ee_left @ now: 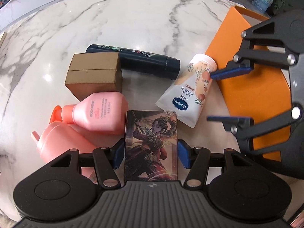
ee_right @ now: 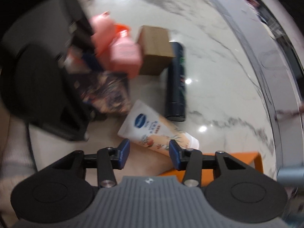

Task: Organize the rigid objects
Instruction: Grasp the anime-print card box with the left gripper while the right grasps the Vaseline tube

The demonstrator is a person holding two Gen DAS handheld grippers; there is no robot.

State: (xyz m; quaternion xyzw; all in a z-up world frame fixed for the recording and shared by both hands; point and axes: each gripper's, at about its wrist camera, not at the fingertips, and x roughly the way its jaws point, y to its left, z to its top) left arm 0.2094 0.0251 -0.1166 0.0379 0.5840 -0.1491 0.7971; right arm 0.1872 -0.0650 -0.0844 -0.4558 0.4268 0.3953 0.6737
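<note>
My left gripper [ee_left: 151, 155] is shut on a flat illustrated card pack [ee_left: 152, 131], its blue pads pressing both long edges. A white Vaseline tube [ee_left: 188, 93] lies just right of the pack. My right gripper [ee_left: 210, 96] comes in from the right, open; its upper fingertip touches the tube near the cap and the lower finger stands apart. In the blurred right wrist view the tube [ee_right: 152, 131] lies across the gap of the right gripper [ee_right: 150, 154]. Its pads are not pressing it. The left gripper's black body [ee_right: 47, 95] and the card pack [ee_right: 108, 95] show at left.
On the marble table [ee_left: 133, 19] lie a black bottle [ee_left: 140, 60], a brown cardboard box [ee_left: 95, 74], a pink bottle [ee_left: 100, 112] and a second pink bottle with an orange pump [ee_left: 62, 144]. An orange box [ee_left: 250, 87] sits at the right edge.
</note>
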